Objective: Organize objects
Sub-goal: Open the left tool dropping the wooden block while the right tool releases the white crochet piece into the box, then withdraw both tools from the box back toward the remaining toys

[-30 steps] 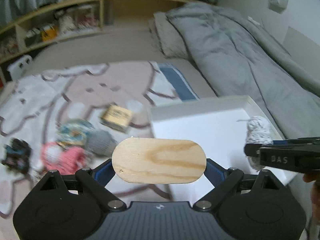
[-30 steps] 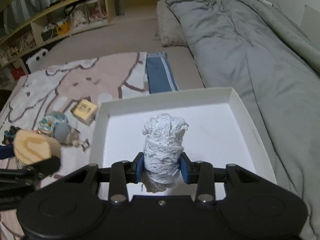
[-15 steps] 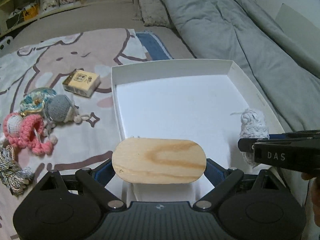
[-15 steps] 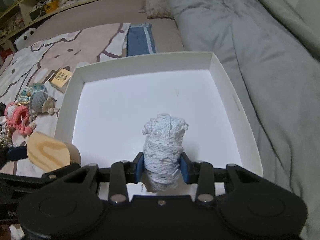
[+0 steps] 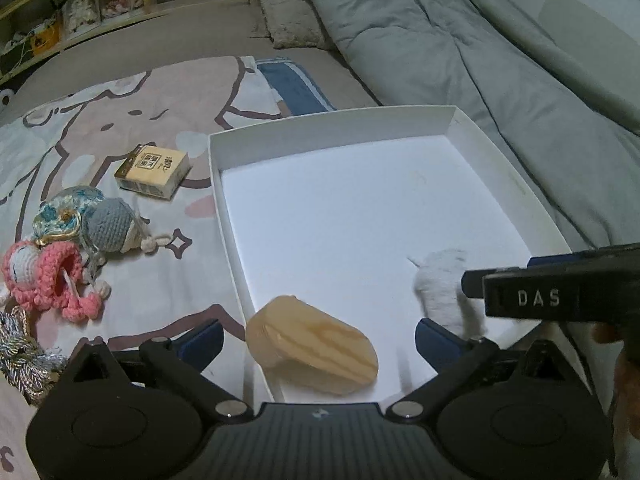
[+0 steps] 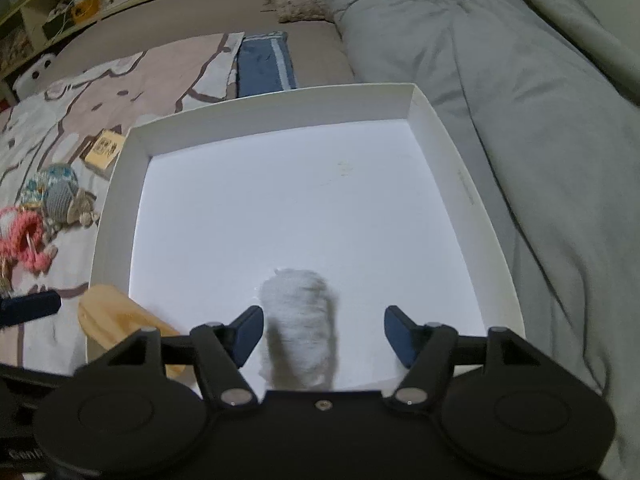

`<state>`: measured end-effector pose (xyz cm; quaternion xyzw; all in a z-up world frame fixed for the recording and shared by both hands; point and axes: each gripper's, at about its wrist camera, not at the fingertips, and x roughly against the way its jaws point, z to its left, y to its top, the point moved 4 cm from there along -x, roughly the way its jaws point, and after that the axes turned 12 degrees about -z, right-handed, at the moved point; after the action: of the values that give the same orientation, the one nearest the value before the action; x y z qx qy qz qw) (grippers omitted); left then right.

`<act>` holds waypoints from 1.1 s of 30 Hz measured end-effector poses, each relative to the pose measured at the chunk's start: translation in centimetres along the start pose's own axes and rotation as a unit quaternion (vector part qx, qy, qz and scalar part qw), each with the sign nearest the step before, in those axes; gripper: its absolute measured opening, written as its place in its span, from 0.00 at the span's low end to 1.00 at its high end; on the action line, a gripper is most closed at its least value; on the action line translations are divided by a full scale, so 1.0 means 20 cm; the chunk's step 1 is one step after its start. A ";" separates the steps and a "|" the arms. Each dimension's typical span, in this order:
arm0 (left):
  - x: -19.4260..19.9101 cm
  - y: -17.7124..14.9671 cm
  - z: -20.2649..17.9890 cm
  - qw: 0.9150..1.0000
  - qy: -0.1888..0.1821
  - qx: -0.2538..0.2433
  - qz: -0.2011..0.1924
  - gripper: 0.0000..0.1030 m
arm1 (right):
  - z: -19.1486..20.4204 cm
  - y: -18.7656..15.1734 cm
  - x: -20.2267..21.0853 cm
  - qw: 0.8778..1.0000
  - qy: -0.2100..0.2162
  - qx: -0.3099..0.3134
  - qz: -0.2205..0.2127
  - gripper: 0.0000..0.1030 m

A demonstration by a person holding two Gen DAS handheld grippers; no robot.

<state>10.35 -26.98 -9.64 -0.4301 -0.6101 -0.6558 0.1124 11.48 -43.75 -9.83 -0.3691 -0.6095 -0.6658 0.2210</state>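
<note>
A white tray lies on the bed; it also shows in the right wrist view. My left gripper is open over the tray's near left corner. An oval wooden block, blurred, sits tilted between its fingers, free of them; it also shows in the right wrist view. My right gripper is open over the tray's near edge. A white yarn bundle, blurred, is between its fingers, free of them; it also shows in the left wrist view.
Left of the tray on a cartoon blanket lie a small tan box, a grey crocheted toy, a pink crocheted toy and a silver tassel. A grey duvet fills the right side.
Both grippers have opened. The wooden block has left the left gripper and the yarn bundle has left the right gripper; both are dropping into the tray's near end.
</note>
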 end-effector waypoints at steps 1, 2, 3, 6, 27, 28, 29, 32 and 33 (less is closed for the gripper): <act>0.00 0.00 0.00 1.000 -0.001 0.000 0.001 0.98 | 0.00 0.00 0.00 1.000 0.001 -0.002 0.001 0.66; 0.00 0.00 0.00 1.000 -0.001 0.000 0.003 0.98 | 0.01 0.00 0.00 1.000 0.000 0.000 0.002 0.66; 0.00 0.00 0.00 1.000 -0.001 0.000 0.004 0.98 | 0.01 0.00 0.00 1.000 -0.002 0.003 0.002 0.66; 0.00 0.00 0.00 1.000 0.000 -0.002 0.004 0.98 | 0.02 -0.01 0.00 1.000 -0.004 0.005 0.002 0.66; 0.05 0.04 0.03 1.000 0.004 -0.014 0.004 0.98 | -0.01 0.00 0.06 1.000 0.001 -0.012 -0.014 0.66; 0.06 0.04 0.03 1.000 0.004 -0.015 0.003 0.98 | -0.01 0.00 0.08 1.000 0.003 -0.015 -0.019 0.65; 0.07 0.05 0.03 1.000 0.004 -0.016 0.001 0.98 | -0.01 0.01 0.10 0.999 0.007 -0.020 -0.025 0.66; 0.10 0.07 0.04 1.000 0.005 -0.022 -0.006 0.98 | -0.02 0.04 0.16 0.999 0.004 -0.027 -0.040 0.66; 0.12 0.08 0.04 1.000 0.006 -0.023 -0.008 0.98 | -0.02 0.05 0.17 0.999 0.003 -0.027 -0.045 0.66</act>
<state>10.42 -25.73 -6.93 -0.4237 -0.5976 -0.6732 0.1006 9.90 -43.78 -6.63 -0.3451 -0.6065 -0.6925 0.1830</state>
